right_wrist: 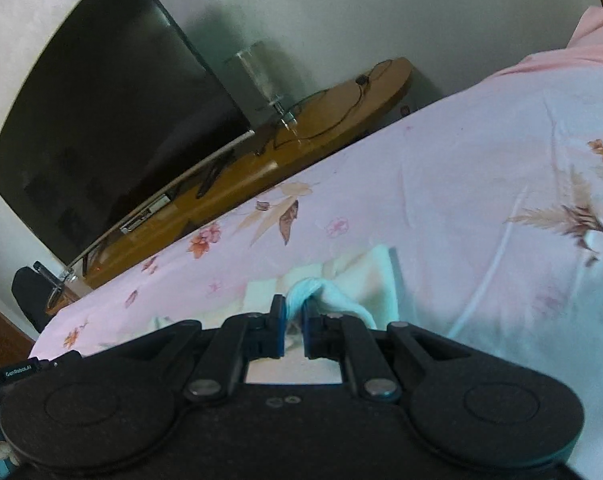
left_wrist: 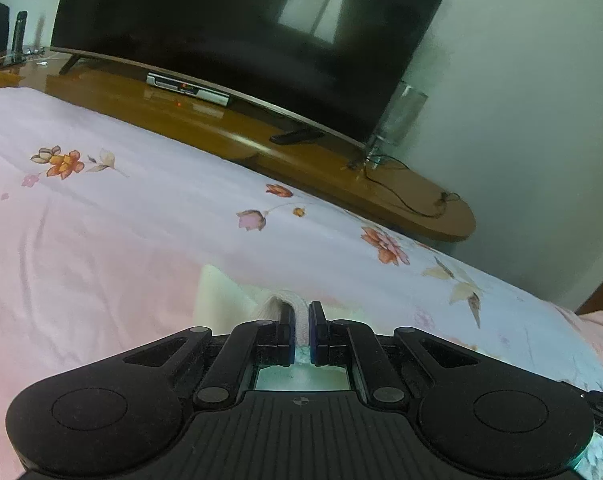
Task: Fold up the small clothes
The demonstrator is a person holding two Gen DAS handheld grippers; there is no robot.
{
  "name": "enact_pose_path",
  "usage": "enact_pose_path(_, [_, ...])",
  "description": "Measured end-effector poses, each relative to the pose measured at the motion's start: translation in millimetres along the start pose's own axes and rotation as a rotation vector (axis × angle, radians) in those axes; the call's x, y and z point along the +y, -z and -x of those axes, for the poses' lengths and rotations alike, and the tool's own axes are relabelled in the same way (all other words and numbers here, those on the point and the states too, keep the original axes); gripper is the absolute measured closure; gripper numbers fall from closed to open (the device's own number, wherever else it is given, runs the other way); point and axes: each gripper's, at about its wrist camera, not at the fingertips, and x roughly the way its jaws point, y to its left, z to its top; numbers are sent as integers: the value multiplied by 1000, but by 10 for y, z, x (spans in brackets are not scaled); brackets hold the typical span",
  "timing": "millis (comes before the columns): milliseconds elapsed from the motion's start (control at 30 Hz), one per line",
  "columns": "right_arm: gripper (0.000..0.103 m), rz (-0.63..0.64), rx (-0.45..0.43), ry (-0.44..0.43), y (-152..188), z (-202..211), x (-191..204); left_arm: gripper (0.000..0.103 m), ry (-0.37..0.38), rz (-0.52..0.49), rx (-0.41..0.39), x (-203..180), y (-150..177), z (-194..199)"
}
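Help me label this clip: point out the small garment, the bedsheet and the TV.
small garment (right_wrist: 377,276), right wrist view, pale fabric beyond the fingers.
bedsheet (left_wrist: 141,220), left wrist view, bare pink stretch.
TV (left_wrist: 241,32), left wrist view, dark screen.

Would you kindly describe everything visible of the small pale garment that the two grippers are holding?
The small garment looks like soft cream-white cloth with a pale bluish bunched part, lying crumpled on the pink floral bedsheet. The left gripper is shut on a ribbed, whitish folded edge, which rises between its blue pads. The right gripper is shut on the gathered light-blue bunch. A flatter cream panel spreads beyond each grip. Its type and full outline cannot be told.
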Motion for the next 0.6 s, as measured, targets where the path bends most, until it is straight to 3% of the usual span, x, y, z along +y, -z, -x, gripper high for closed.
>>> enact_pose_path(167, [93, 13, 43, 34, -52, -296, 4, 96, -53, -16, 78, -28, -48, -280])
enact_pose_path(267, [78, 13, 36, 78, -57, -369, -28, 96, -47, 20, 80, -11, -143, -283])
enact_pose_path(333, [75, 16, 21, 81, -90, -363, -33, 96, -46, 4, 54, -34, -222, -222])
enact_pose_path(400, [51, 25, -4, 103, -122, -327, -29, 96, -50, -16, 39, -39, -295, -148])
enact_pose_path(433, [47, 34, -18, 108, -142, -295, -19, 96, -50, -25, 35, -42, -316, -112])
enact_pose_path(600, [48, 130, -71, 103, -177, -98, 170, 95, 0, -96, 48, -94, -278, 85])
